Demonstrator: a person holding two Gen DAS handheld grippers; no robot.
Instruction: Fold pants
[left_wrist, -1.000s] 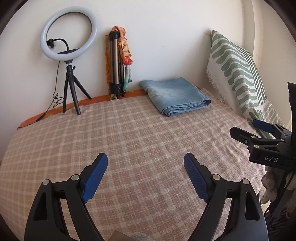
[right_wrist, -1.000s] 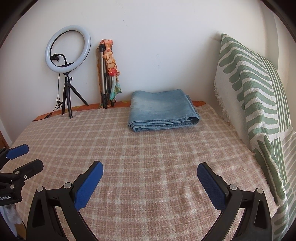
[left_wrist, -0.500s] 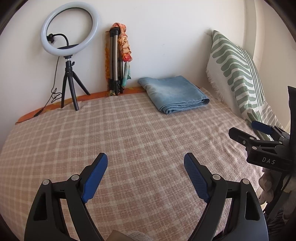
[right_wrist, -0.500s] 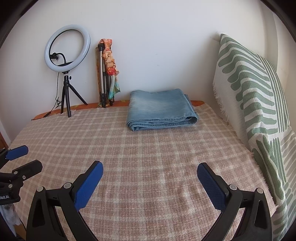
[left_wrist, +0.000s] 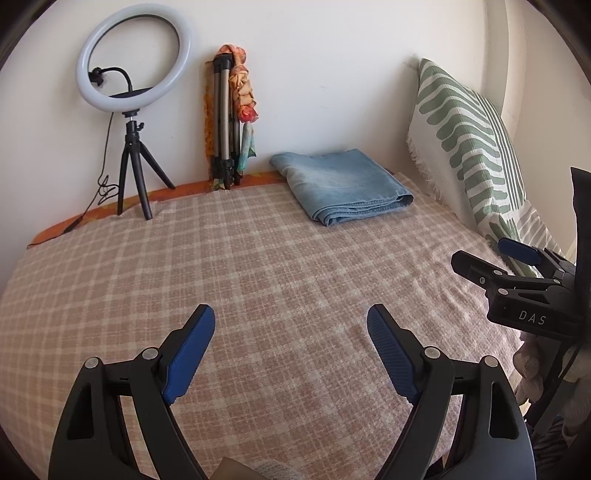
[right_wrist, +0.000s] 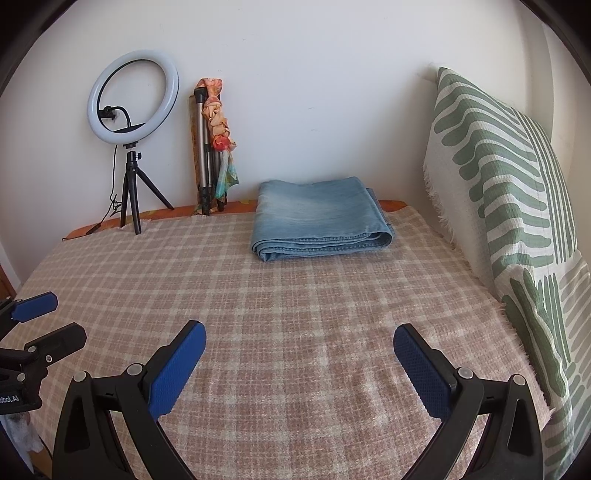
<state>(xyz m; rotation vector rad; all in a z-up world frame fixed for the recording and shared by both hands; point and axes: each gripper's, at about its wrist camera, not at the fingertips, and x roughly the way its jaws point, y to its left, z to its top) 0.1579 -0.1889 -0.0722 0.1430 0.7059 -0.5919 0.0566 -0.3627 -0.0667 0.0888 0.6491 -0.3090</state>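
Note:
Light blue denim pants (left_wrist: 341, 184) lie folded into a flat stack at the far side of the bed, near the wall; they also show in the right wrist view (right_wrist: 319, 218). My left gripper (left_wrist: 290, 332) is open and empty, held above the near part of the bed, far from the pants. My right gripper (right_wrist: 299, 350) is open and empty, likewise above the near part. Each gripper shows at the edge of the other's view: the right one (left_wrist: 517, 262) and the left one (right_wrist: 33, 321).
The bed has a pink and beige checked blanket (right_wrist: 295, 295). A green and white patterned pillow (right_wrist: 509, 206) leans along the right side. A ring light on a small tripod (right_wrist: 131, 122) and a folded tripod with a colourful scarf (right_wrist: 212, 147) stand against the back wall.
Both grippers have drawn back slightly from the pants and stayed open. The pants have not moved.

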